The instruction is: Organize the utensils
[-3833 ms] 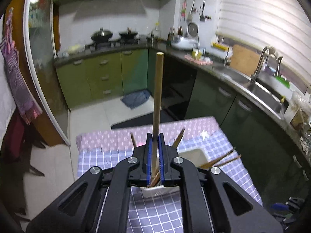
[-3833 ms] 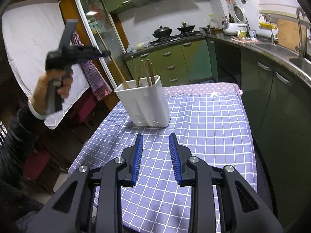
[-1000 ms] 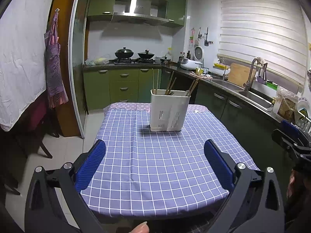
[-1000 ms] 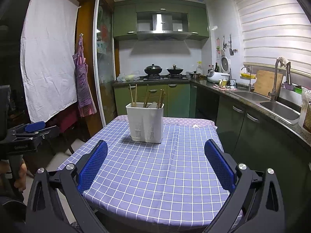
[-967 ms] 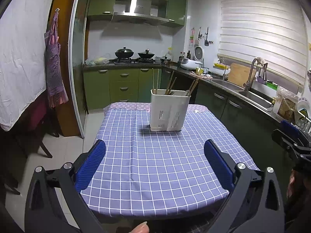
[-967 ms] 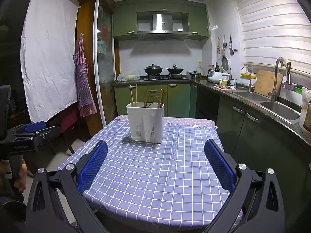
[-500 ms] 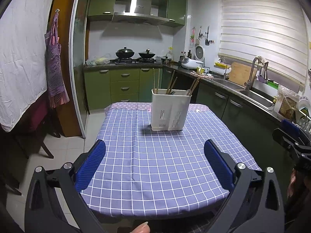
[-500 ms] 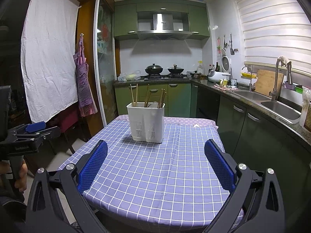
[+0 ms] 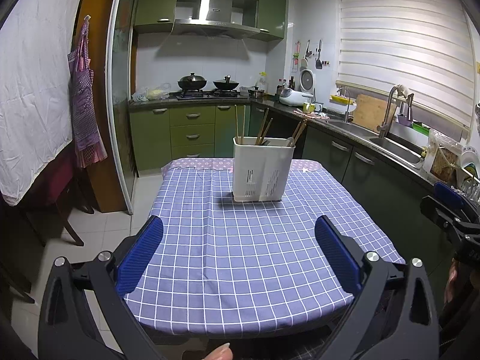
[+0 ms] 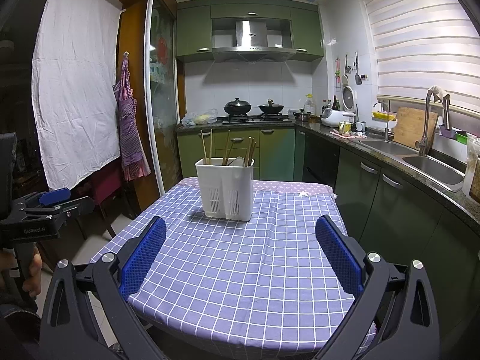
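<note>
White slotted plastic utensil holder (image 9: 263,169) is standing well beyond my left gripper (image 9: 238,252) and right gripper (image 10: 240,252), both gaping, empty.

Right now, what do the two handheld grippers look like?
Both match: the left gripper and right gripper have black plastic frames with silver screws and fingers faced with ribbed blue pads. Seen from the right wrist view, the left one's side carries white "GenRobot.AI" lettering and a blue top piece.

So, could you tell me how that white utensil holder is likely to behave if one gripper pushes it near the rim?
The white utensil holder is tall on a narrow base, so it would probably tip rather than slide. The checked tablecloth may bunch beneath it. The chopsticks stand loose and would likely rattle.
</note>
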Demonstrator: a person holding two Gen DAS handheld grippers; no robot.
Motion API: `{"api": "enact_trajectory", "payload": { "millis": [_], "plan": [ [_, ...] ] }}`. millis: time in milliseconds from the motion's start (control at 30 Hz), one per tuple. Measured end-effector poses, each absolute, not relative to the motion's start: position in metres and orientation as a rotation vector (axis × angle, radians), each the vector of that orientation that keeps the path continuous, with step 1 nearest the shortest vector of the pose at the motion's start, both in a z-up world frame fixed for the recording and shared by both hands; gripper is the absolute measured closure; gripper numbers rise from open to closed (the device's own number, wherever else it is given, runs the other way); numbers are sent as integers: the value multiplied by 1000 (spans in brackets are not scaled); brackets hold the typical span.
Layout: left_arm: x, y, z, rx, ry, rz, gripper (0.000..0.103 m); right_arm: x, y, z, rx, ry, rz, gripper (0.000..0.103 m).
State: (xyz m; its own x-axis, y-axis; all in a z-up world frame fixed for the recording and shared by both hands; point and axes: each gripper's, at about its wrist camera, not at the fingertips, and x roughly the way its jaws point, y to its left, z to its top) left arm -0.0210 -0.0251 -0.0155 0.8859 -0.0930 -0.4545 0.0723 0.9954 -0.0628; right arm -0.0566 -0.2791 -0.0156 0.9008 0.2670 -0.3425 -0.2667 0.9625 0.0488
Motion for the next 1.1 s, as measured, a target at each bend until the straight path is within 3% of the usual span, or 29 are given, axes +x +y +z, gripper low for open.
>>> {"api": "enact_trajectory", "payload": {
  "millis": [1100],
  "plan": [
    [-20, -18, -14, -49, 478, -107, 7, -52, -275, -23, -2, 369, 282, 5]
  ]
}}
